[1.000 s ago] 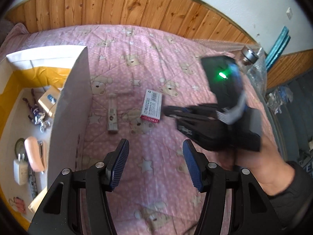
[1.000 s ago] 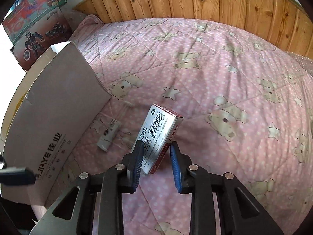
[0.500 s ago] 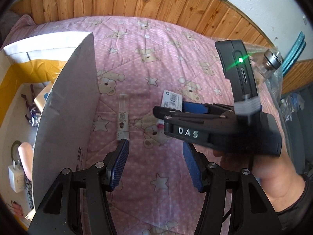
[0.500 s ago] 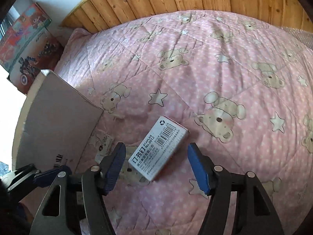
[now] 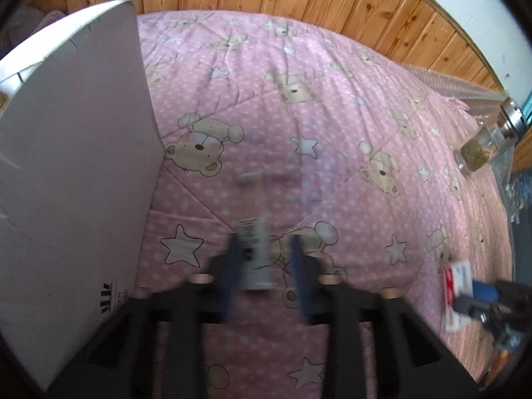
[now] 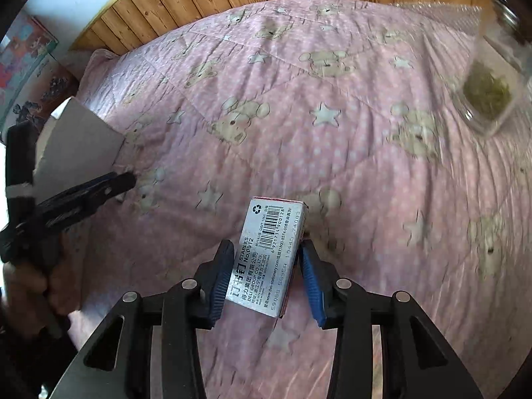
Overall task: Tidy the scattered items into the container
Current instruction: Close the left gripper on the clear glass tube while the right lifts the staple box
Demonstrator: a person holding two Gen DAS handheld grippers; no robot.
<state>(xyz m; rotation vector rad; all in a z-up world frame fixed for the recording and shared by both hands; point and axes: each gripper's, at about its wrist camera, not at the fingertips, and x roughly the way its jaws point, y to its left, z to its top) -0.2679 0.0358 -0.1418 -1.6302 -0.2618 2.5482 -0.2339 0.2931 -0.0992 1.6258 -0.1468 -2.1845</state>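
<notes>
My right gripper (image 6: 266,274) is shut on a grey staples box (image 6: 269,252) with a barcode, held just above the pink quilt. The box and gripper also show at the right edge of the left wrist view (image 5: 457,286). My left gripper (image 5: 266,266) is blurred and straddles a small grey tube-like item (image 5: 254,259) lying on the quilt; its jaws stand apart around it, not clamped. The cardboard box (image 5: 73,173), the container, stands at the left; its flap (image 6: 79,146) shows in the right wrist view.
A pink teddy-bear quilt (image 5: 299,133) covers the bed, with wood panelling behind. A glass jar with green contents (image 5: 488,143) lies at the far right edge, also in the right wrist view (image 6: 485,96). Toy boxes (image 6: 26,66) stand at the far left.
My right gripper closed on the staples box and carried it to the right. My left gripper dropped forward over the small grey item, which now lies between its jaws.
</notes>
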